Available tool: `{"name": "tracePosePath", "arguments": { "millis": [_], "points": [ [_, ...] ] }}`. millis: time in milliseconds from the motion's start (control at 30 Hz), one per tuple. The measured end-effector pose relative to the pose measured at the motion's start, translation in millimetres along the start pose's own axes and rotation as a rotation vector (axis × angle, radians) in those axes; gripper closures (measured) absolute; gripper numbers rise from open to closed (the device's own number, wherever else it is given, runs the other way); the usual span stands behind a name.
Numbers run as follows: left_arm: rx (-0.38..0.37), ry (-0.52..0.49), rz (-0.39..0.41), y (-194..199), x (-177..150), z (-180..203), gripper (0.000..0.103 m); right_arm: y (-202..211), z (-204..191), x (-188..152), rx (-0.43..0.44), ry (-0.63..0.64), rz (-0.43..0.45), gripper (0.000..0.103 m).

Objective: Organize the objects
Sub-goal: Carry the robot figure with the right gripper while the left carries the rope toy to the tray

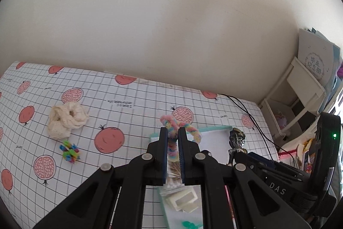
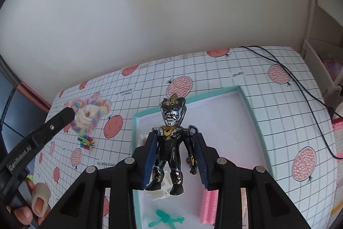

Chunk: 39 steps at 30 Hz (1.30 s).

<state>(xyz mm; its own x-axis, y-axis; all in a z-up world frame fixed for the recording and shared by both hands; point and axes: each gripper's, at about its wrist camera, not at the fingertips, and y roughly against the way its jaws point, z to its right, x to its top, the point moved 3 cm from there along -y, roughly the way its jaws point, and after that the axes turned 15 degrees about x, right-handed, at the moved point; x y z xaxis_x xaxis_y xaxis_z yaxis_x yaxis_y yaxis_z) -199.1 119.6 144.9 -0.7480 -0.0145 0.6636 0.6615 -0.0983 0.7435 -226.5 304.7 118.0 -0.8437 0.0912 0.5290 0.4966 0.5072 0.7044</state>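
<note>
Pink comb [image 2: 209, 205], perhaps, right view only

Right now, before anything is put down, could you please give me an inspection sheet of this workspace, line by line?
Surface: table under a grid tablecloth printed with pomegranates.
Job's things: pastel pipe-cleaner twist; black and silver toy figure; open teal-rimmed box holding a green plastic piece, pink strips and white items.
Clutter: cream knitted scrunchie and small multicolour block toy on the cloth.
Grippers: left tongs shut on the twist; right tongs shut on the figure's torso, above the box.
Cables: black cable across the cloth's far corner.
Surroundings: plain wall; white shelf unit beside the table.
</note>
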Motion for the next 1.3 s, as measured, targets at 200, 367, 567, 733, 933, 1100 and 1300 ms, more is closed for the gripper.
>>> {"name": "tracePosePath", "arguments": {
  "millis": [200, 367, 567, 733, 933, 1100, 1300],
  "points": [
    [-0.023, -0.051, -0.023, -2.8, -7.6, 24.7, 0.094, 16.6, 19.7, 3.9, -0.024, -0.022, 0.025, 0.065],
    [-0.031, -0.122, -0.067, -14.4, -18.8, 48.5, 0.094, 17.4, 32.6, 3.2, -0.051, -0.035, 0.02, 0.065],
    [-0.042, -0.187, -0.125, -27.2, -37.3, 67.3, 0.094, 10.9, 43.9, -1.9, -0.089, -0.04, 0.006, 0.065],
    [-0.047, -0.218, -0.169, -37.9, -48.6, 73.7, 0.094, -0.1, 53.1, -5.7, -0.1, -0.052, -0.013, 0.065],
    [-0.037, -0.248, -0.228, -54.7, -61.2, 79.0, 0.094, -17.3, 63.1, -12.8, -0.147, -0.043, -0.05, 0.065],
    [-0.026, -0.283, -0.263, -62.1, -69.9, 83.2, 0.094, -27.9, 68.1, -17.3, -0.168, -0.039, -0.073, 0.065],
    [-0.008, -0.312, -0.303, -70.7, -79.6, 85.8, 0.094, -36.3, 72.3, -22.9, -0.189, -0.033, -0.094, 0.065]
  ]
}}
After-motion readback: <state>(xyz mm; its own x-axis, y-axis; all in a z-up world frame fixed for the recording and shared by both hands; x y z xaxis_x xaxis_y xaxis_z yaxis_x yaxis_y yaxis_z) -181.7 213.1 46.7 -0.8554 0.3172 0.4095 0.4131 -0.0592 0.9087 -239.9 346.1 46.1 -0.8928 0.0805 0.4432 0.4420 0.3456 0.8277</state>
